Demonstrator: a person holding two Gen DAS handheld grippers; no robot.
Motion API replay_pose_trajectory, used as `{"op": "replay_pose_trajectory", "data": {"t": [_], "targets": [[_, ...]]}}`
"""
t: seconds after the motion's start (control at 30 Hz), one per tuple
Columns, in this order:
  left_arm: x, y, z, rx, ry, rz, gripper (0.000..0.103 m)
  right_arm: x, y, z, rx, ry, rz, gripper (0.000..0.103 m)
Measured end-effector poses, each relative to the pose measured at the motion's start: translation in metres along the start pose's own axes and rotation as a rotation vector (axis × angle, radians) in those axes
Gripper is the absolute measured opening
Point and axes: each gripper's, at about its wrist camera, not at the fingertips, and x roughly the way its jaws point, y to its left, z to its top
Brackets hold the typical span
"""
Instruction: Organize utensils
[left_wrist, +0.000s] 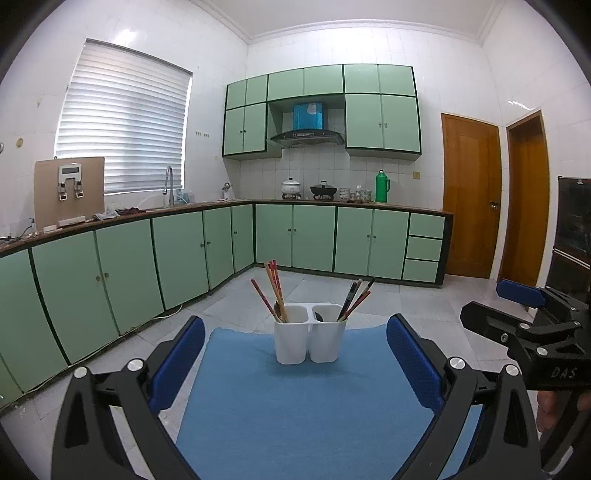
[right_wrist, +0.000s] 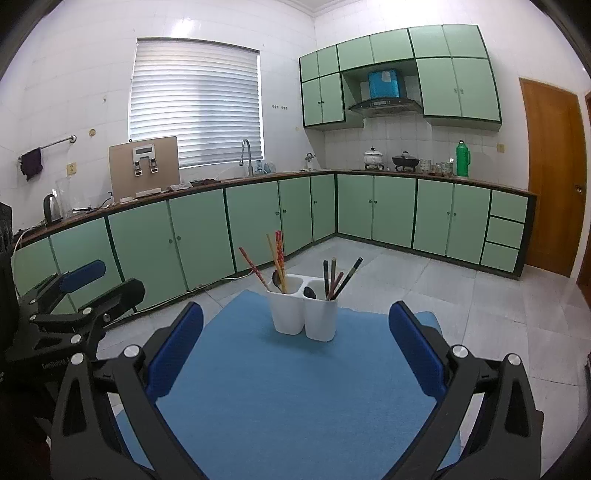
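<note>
A white two-compartment utensil holder (left_wrist: 309, 339) (right_wrist: 302, 314) stands at the far end of a blue mat (left_wrist: 295, 398) (right_wrist: 295, 387). Its left compartment holds red and tan chopsticks (left_wrist: 273, 291) (right_wrist: 275, 258) and a spoon. Its right compartment holds dark chopsticks (left_wrist: 354, 299) (right_wrist: 338, 278) and a dark spoon. My left gripper (left_wrist: 295, 354) is open and empty, short of the holder. My right gripper (right_wrist: 295, 347) is open and empty, also short of it. The right gripper also shows at the right edge of the left wrist view (left_wrist: 524, 314), and the left gripper shows at the left of the right wrist view (right_wrist: 85, 291).
The mat covers a small table above a grey tiled floor (left_wrist: 406, 299). Green base cabinets (left_wrist: 184, 254) (right_wrist: 207, 229) run along the left and back walls. Wooden doors (left_wrist: 471, 195) stand at the right.
</note>
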Motion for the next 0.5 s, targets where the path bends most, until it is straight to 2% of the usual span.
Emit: {"op": "replay_pose_trajectory", "data": {"t": [0.5], "targets": [[-0.0003,0.0100,-0.0060,-0.025,0.019,0.009,0.097,0.0063,0.0099,-0.0058,0.004,0.027,0.009,0.098]]}}
